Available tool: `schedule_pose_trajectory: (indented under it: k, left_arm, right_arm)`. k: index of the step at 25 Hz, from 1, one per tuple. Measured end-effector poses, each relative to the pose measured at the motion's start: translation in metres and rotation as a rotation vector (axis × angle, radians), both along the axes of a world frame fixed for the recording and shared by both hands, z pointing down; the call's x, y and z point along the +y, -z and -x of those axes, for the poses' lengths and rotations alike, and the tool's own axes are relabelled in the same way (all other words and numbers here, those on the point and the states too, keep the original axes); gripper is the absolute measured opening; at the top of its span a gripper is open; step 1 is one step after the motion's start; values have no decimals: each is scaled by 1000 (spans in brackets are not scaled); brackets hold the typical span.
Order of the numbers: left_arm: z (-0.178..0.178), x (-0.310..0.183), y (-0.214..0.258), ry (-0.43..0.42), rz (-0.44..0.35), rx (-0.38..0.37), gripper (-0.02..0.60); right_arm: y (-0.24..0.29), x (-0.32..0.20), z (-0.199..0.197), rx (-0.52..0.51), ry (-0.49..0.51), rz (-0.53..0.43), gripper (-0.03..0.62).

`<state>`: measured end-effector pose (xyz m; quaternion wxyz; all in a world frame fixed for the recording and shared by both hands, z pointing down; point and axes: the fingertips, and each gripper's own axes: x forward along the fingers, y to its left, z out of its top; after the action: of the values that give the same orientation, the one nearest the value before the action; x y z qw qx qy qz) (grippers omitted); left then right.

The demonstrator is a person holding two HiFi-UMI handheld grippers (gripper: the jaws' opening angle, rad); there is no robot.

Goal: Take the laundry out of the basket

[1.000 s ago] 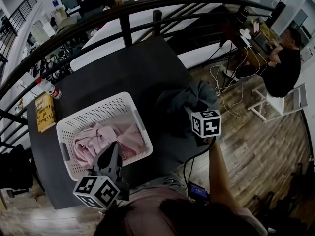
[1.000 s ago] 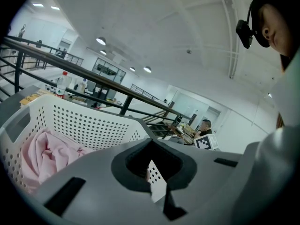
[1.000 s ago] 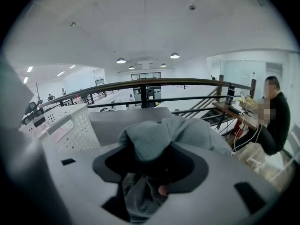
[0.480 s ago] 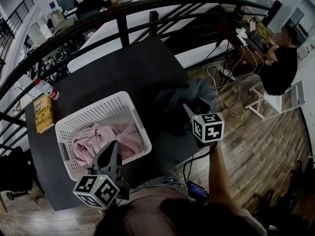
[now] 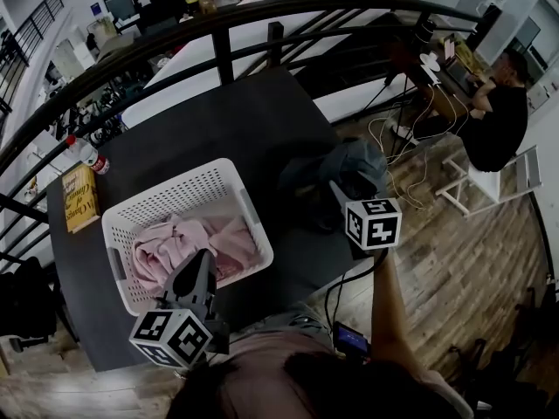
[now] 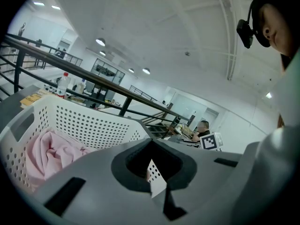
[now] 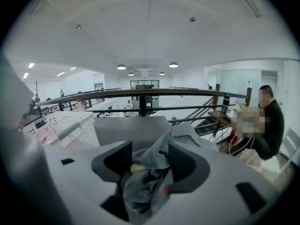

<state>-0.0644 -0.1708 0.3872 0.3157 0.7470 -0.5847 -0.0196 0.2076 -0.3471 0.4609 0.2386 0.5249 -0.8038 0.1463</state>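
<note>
A white perforated basket (image 5: 175, 186) stands on the dark table (image 5: 227, 120) with pink laundry (image 5: 188, 243) bunched inside. The same basket (image 6: 84, 121) and pink cloth (image 6: 51, 149) fill the left of the left gripper view. My left gripper (image 5: 199, 264) hovers over the basket's near edge, shut and empty. A grey-blue garment (image 5: 341, 168) lies heaped on the table to the right of the basket. My right gripper (image 5: 336, 195) is at its near side. Its jaws have just been opening, and the garment (image 7: 154, 172) lies loosely between them.
A yellow book (image 5: 80, 199) and a plastic bottle (image 5: 87, 155) sit at the table's far left. A dark curved railing (image 5: 218, 42) runs behind the table. A person (image 5: 502, 116) sits at a desk on the lower wooden floor, far right, by a white chair (image 5: 507, 182).
My right gripper has lifted slightly and drawn back a little from the grey-blue garment, which stays on the table. The left gripper and the basket have not moved.
</note>
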Motion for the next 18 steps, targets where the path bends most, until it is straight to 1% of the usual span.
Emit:
schedule_pose_trajectory:
  k: [8,14,18]
  left_arm:
    - [2,7,4,1,-2,-2,-2]
    - [9,16,5,17,-15,-1,-2]
    - [13,27,6,31,-23,0,-2]
  right_arm:
    - [1,11,4,-7,1,5,252]
    - [5,21,12,-31,13,5,250]
    - [13,32,21,-57,28,-14,245]
